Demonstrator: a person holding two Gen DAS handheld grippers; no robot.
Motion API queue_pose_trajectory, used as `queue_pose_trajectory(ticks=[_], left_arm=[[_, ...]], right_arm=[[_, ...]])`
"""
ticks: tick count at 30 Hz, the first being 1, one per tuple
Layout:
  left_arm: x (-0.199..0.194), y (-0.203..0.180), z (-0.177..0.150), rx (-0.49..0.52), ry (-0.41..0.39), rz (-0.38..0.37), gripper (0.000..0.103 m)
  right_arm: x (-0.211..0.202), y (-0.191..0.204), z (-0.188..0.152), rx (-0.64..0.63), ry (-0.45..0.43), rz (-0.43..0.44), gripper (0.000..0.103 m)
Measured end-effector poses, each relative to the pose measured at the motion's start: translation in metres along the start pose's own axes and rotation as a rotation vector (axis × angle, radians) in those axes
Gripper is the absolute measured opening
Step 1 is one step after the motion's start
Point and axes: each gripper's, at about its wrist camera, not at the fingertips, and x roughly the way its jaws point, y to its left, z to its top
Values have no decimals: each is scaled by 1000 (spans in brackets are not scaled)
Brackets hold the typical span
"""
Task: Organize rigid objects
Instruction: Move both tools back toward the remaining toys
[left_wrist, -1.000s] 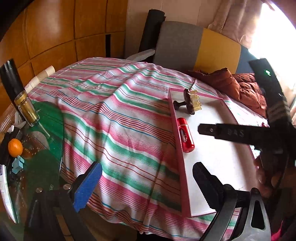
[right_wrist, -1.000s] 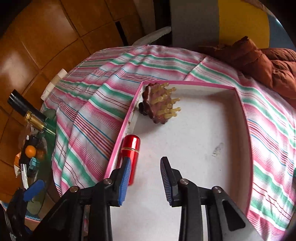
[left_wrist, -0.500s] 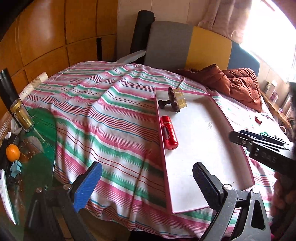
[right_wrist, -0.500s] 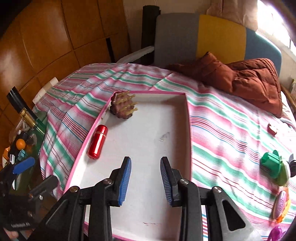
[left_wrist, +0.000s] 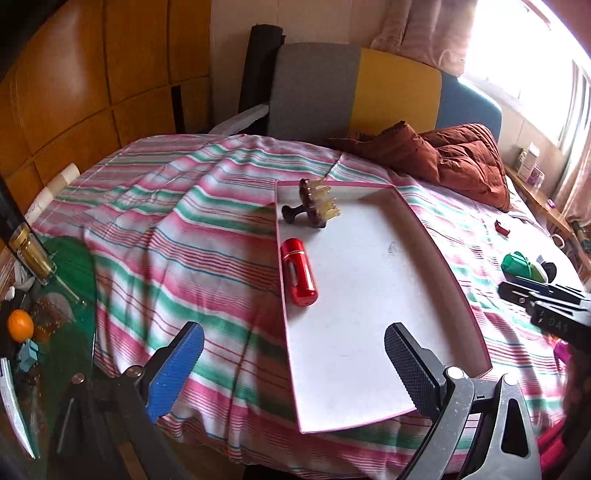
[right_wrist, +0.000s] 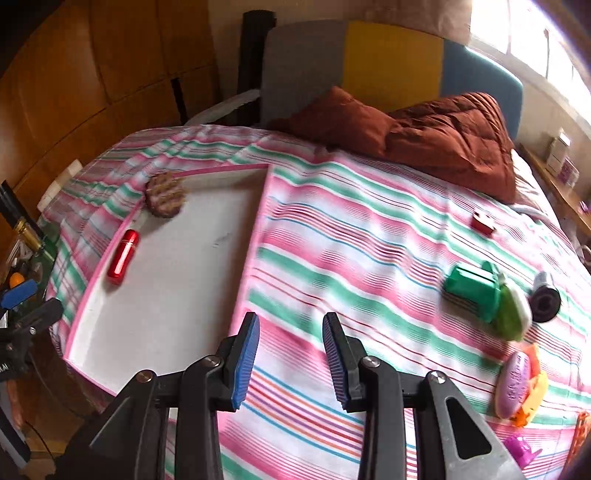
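A white tray with a pink rim (left_wrist: 369, 295) (right_wrist: 166, 295) lies on the striped bedspread. In it lie a red cylinder (left_wrist: 297, 276) (right_wrist: 123, 253) and a brown massage brush (left_wrist: 314, 206) (right_wrist: 164, 195). My left gripper (left_wrist: 291, 369) is wide open and empty at the tray's near end. My right gripper (right_wrist: 291, 354) is open and empty over the bedspread, just right of the tray. To its right lie a green object (right_wrist: 480, 291), a black cylinder (right_wrist: 545, 301), a purple and orange item (right_wrist: 519, 384) and a small red piece (right_wrist: 482, 222).
A rust-brown quilt (right_wrist: 424, 136) is heaped at the head of the bed against a grey, yellow and blue headboard (left_wrist: 354, 96). A glass side table (left_wrist: 44, 295) with a gold bottle (left_wrist: 31, 254) and an orange (left_wrist: 20, 325) stands at the left.
My right gripper has left the tray and swung right over the bedspread, bringing the loose objects into view. My left gripper has pulled back a little; the tray's contents have not moved.
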Motion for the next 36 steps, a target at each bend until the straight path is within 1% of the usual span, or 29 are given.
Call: queue_pose_trajectory(ticks=[2,6,8,14,18,20,25,29,34,36], left_arm=[[0,-6,2,26,-5,16,99],[-2,-15,6,54,-12,23,99],[-1,-19,8,61,-13,13,99],[0,-36,10,105,-11,-3,99],[0,-52,13,142,-16,-12,99],[0,-59,15,157,-15,-21,99],[3,-81,22,187,-14,-57,99],[6,-105,29,226,-8,-89,99],[11,-139,42,280,-11,-153,99],[17,-152,50,289,14,-187,99]], right_arm=[[-1,-20,-2,16,13,-34,35],[-5,-59,-7,31,25,-108,35],[-9,-78,-9,45,25,-140,35],[-18,-140,-15,153,-12,-213,35],[-22,-174,-21,253,-50,-237,35],[-22,-189,-24,319,-50,-225,35],[-25,-212,-30,436,-49,-227,36],[-30,-227,-35,516,-52,-240,36],[-37,-247,-42,621,-60,-265,37],[-38,-252,-45,649,-51,-294,37]])
